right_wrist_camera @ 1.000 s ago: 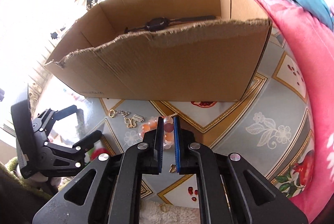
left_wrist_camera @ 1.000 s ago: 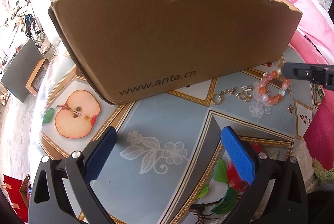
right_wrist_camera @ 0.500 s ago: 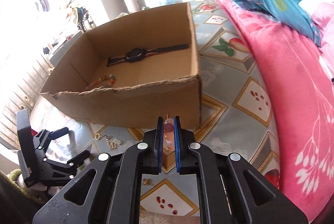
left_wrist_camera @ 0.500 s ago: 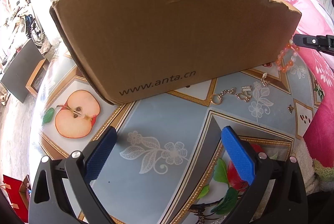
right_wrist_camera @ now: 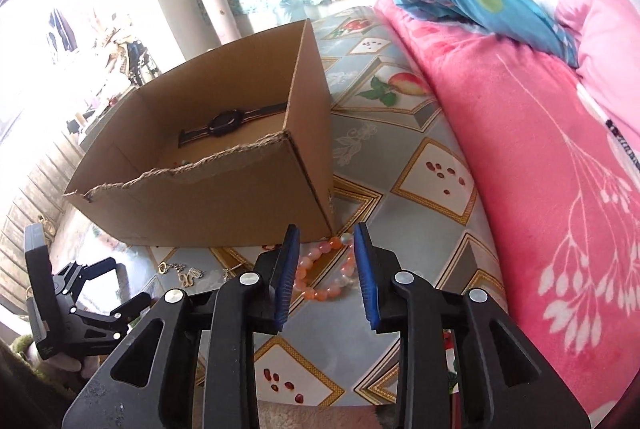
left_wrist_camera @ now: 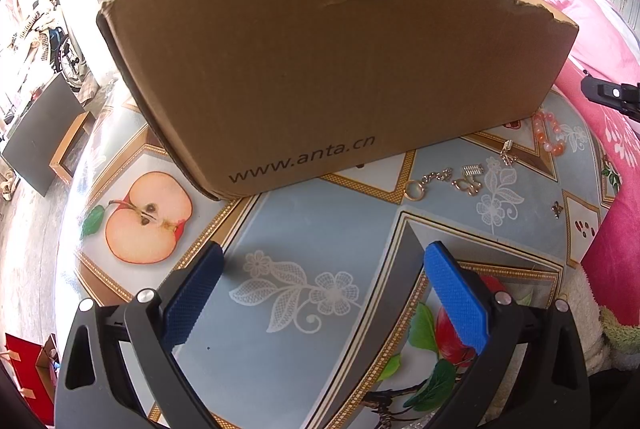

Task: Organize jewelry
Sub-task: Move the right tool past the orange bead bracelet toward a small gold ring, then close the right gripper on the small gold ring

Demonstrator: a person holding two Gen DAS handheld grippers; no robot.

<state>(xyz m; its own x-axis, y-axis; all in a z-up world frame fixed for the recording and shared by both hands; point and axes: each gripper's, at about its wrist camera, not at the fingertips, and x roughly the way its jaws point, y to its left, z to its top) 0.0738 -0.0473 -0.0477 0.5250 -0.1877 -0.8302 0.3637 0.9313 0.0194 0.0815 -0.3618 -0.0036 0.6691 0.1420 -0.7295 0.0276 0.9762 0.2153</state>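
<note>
Jewelry lies scattered on the patterned tablecloth (left_wrist_camera: 304,229) at the right of the left wrist view: a gold chain with a ring (left_wrist_camera: 426,182), a small gold clasp piece (left_wrist_camera: 469,178), a little gold charm (left_wrist_camera: 507,151), a tiny stud (left_wrist_camera: 556,208) and an orange-and-white bead bracelet (left_wrist_camera: 549,131) just beside the lower right corner of the cardboard box (left_wrist_camera: 332,77). The left gripper (left_wrist_camera: 324,297) hangs at the bottom of the frame, its blue pads (left_wrist_camera: 456,301) wide apart with nothing between them, tilted down toward bare cloth, well apart from the pieces. The right gripper's tip shows at the right edge, above the bracelet

In the right wrist view the right gripper (right_wrist_camera: 326,271) points steeply down at the cloth near the box corner at frame centre. Its jaws are opening, and the bead bracelet (right_wrist_camera: 325,271) lies on the cloth seen between them, with neither pad pressing on it. Inside the cardboard box (right_wrist_camera: 224,189) a dark wristwatch (right_wrist_camera: 230,122) rests on the floor. The bracelet sits outside the box, so my judgement is that it needs a fresh pickup: come down over one side of the loop, pinch a few beads squarely, lift clear of the torn front wall, and let go only once over the box floor. The left gripper (right_wrist_camera: 114,285) waits at lower left, spread apart
</note>
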